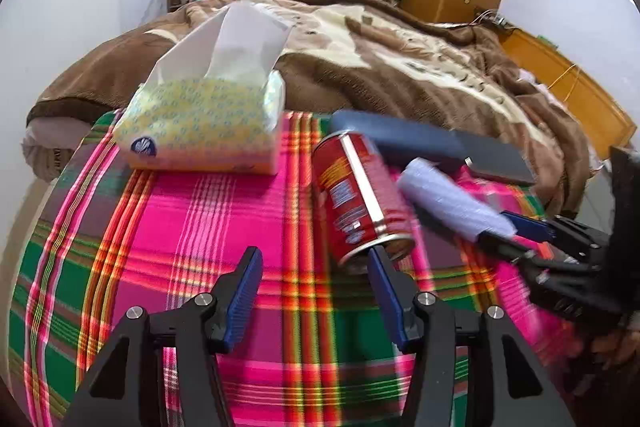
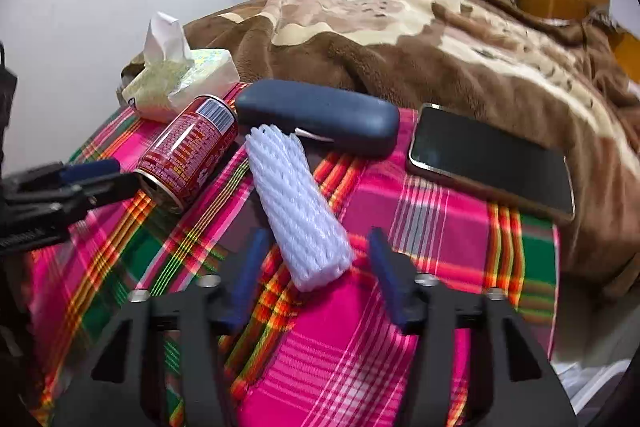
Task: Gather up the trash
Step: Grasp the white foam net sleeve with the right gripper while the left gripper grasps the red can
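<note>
Nothing collected yet. Can [image 1: 362,197] and foam sleeve [image 2: 298,209] lie mid-counter [image 1: 192,211]. Left gripper [image 1: 314,261] part-open, empty, just beside can. Right gripper [image 2: 316,243] open, straddling sleeve's near end.

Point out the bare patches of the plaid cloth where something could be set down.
Free: the plaid cloth between the tissue pack and the left gripper, left of the red can. Also the near right stretch below the phone. Crowded: can, foam sleeve and dark case cluster mid-table.
</note>
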